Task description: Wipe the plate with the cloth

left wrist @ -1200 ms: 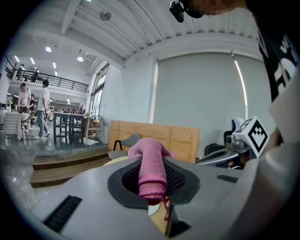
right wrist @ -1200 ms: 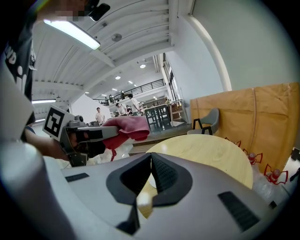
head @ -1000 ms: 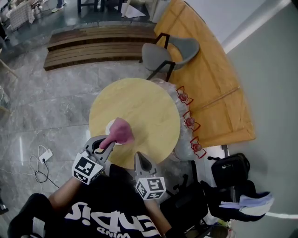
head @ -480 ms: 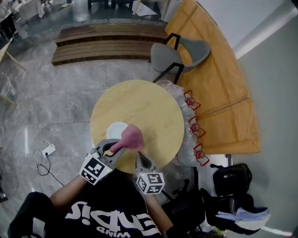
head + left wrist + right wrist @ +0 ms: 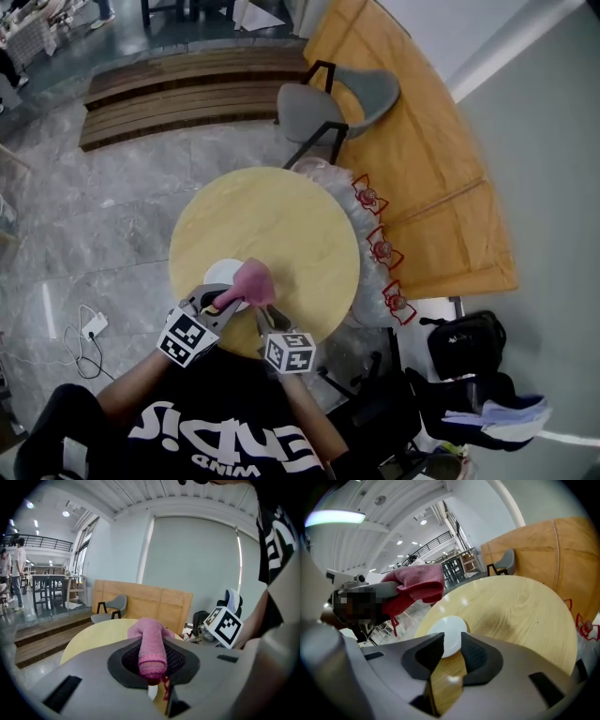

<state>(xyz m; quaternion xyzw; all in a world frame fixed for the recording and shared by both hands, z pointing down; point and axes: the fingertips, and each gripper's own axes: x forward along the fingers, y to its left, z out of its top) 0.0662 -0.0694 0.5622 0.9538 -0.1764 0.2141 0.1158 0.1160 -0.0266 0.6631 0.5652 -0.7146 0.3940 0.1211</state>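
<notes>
A small white plate [image 5: 222, 274] lies on the near left part of the round yellow table [image 5: 281, 225]. My left gripper [image 5: 221, 302] is shut on a pink cloth [image 5: 252, 279], which hangs just over the plate's right edge. In the left gripper view the rolled cloth [image 5: 152, 648] sticks out between the jaws of the left gripper [image 5: 152, 663]. My right gripper [image 5: 263, 317] stands open and holds nothing. In the right gripper view the plate [image 5: 446, 638] lies right beyond the right gripper [image 5: 447, 651], with the cloth [image 5: 417, 585] held above it to the left.
A grey chair [image 5: 330, 105] stands at the table's far side. Plastic-wrapped items with red bows [image 5: 377, 246] line the table's right edge, by a curved wooden platform [image 5: 427, 159]. A black bag [image 5: 464, 342] and a floor cable with a plug [image 5: 89, 323] lie near me.
The left gripper has carried the cloth from over the plate to its right edge. The right gripper has moved forward and left, towards the plate.
</notes>
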